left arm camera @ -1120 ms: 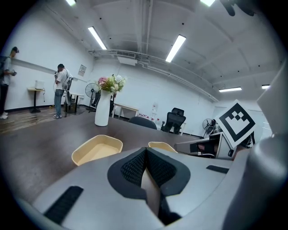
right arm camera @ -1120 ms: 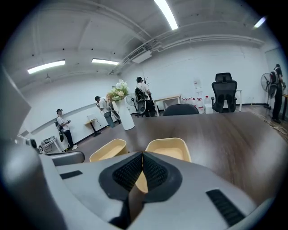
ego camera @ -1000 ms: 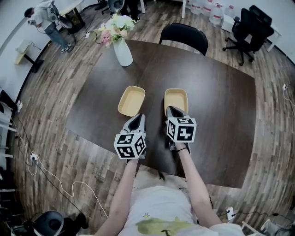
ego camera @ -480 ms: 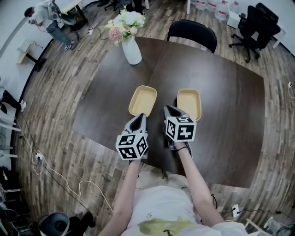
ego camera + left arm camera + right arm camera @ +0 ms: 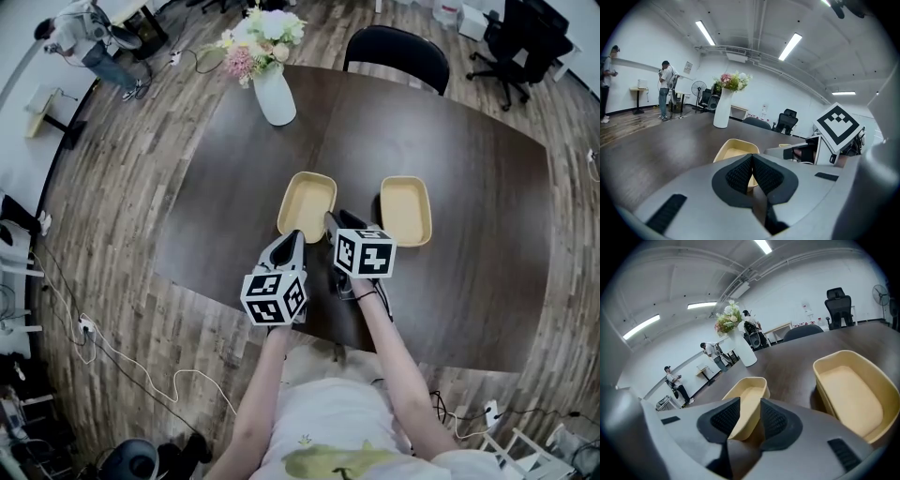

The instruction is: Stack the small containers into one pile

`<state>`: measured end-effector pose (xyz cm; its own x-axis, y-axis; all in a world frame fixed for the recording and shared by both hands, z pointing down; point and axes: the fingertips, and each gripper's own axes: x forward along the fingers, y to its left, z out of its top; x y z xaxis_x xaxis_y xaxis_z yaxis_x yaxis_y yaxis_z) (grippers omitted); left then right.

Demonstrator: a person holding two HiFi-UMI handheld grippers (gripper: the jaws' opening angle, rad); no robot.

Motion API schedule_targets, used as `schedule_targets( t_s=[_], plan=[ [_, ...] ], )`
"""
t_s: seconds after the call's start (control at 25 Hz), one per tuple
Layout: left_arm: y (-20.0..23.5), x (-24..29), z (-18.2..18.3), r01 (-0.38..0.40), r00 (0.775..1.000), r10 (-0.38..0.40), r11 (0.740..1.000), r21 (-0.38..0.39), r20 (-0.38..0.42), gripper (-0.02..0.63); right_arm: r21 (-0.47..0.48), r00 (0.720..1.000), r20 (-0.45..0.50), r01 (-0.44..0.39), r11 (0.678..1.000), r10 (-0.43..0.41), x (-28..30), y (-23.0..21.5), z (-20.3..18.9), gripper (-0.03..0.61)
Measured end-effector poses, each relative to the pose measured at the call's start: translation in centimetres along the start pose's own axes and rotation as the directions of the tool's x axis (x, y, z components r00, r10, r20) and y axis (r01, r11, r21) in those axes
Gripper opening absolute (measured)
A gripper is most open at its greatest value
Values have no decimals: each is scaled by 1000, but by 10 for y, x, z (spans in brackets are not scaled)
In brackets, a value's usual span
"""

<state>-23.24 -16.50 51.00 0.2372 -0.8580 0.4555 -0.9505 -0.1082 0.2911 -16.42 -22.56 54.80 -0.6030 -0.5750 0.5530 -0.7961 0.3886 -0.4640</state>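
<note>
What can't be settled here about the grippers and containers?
- Grip: in the right gripper view the right gripper's jaws straddle the left container's near wall; whether the pads press it can't be told; too small in the head view.
- Most of the right container: behind the right gripper in the left gripper view.
- The left container's near end: behind the shut left gripper in the left gripper view.

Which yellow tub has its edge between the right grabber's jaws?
The tub nearer the vase; its edge sits between the right gripper's jaws. The other tub lies apart.
</note>
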Motion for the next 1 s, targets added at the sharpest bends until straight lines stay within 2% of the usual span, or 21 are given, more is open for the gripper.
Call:
schedule_targets(
  t_s=[0.2, 0.52, 0.76, 1.0],
  plan=[
    [8, 4, -2, 25, 999, -25, 1000, 9, -22, 25, 48, 999, -15, 36, 998, -35, 22, 0, -8, 163],
    [23, 8, -1, 48, 998, -46, 999, 27, -48, 25, 87, 986, -65, 156, 984, -151, 44, -15, -16, 162],
    [30, 11, -1, 56, 997, -54, 997, 47, -56, 25, 94, 978, -84, 199, 976, -191, 52, -20, -23, 101],
    [34, 11, 0, 63, 996, -60, 996, 56, -58, 25, 61, 965, -87, 252, 966, -246, 51, -22, -22, 43]
  ],
)
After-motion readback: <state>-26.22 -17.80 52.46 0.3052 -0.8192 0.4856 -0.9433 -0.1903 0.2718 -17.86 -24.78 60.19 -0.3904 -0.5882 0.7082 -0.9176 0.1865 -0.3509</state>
